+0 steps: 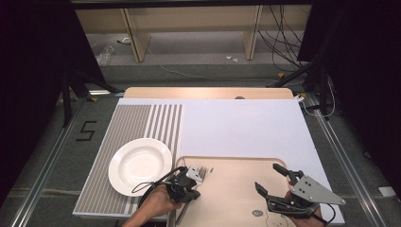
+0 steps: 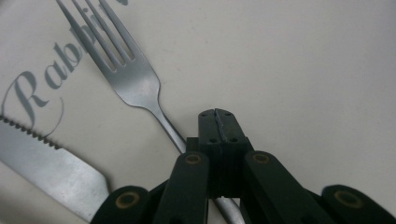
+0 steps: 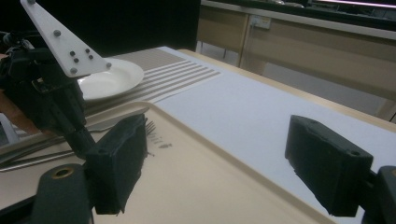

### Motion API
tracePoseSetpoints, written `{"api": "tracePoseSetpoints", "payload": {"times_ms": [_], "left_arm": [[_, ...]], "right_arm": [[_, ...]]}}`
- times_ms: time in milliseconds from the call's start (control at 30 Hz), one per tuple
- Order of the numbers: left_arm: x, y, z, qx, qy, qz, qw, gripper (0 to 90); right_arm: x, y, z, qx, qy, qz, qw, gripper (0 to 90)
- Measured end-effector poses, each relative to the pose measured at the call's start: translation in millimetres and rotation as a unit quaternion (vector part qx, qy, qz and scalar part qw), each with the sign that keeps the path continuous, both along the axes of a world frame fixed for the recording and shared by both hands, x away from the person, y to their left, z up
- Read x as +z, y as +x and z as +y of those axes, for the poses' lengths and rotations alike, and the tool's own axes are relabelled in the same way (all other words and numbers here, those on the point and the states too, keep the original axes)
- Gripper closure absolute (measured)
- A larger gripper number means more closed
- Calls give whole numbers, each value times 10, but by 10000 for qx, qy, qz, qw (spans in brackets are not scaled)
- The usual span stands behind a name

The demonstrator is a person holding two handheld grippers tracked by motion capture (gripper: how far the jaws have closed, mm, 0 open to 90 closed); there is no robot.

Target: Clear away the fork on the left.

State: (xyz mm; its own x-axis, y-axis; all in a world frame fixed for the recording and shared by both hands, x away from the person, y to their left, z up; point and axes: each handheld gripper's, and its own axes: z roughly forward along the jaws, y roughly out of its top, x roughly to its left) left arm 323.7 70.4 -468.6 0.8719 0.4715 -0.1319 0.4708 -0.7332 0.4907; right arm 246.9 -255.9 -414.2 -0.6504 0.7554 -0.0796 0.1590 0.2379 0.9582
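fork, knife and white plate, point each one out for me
fork point(image 2: 135, 84), left gripper view, on the neck just below the tines
knife point(image 2: 51, 163), left gripper view, on the flat of the serrated blade
white plate point(image 1: 139, 165), high view, on the bare middle of the plate

We see a pale beige tray point(image 1: 236, 189) with grey script lettering printed on it, and on that tray a silver-grey steel fork point(image 2: 126, 74) and a knife point(image 2: 51, 163) of the same grey, its edge toothed. Both claws are black — the left claw point(image 2: 218, 125) and the right claw point(image 1: 272, 180) alike — each topped by a light grey plate. The round plate point(image 1: 139, 165) is plain white. It sits on a mat point(image 1: 137, 127) striped grey and white, beside a plain white sheet point(image 1: 241, 127) over the light wood counter point(image 1: 208, 92).
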Motion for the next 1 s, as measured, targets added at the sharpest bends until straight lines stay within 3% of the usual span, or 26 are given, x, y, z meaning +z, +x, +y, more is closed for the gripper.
{"api": "tracePoseSetpoints", "payload": {"times_ms": [867,1000], "left_arm": [[16,116,166,330,81,-34,9994,894],[18,128,182,346,53,33,9994,893]], "right_arm": [[1,-2,1,22,-18,-1,10000,216],[0,-1,2,16,-15,-9,10000,216]]}}
